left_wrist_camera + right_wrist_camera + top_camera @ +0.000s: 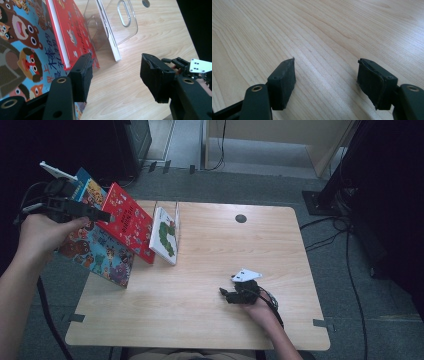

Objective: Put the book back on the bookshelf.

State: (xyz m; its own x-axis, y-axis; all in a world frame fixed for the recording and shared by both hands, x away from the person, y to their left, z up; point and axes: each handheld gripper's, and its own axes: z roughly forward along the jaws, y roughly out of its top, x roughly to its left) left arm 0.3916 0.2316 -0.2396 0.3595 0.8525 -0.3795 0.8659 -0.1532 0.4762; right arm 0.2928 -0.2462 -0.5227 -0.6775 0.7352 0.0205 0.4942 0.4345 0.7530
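The left hand-held gripper [115,75] is held open and empty beside the red book [72,30], which is leaned at the surface's [210,295] far-left corner; its spine should be straddled squarely before closing.

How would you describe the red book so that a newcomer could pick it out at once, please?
Start at the wooden table and go to its far left corner, where three books lean in a row. The red book is the middle one, between the blue animal-covered book and the white caterpillar book; it alone has a bright red cover.
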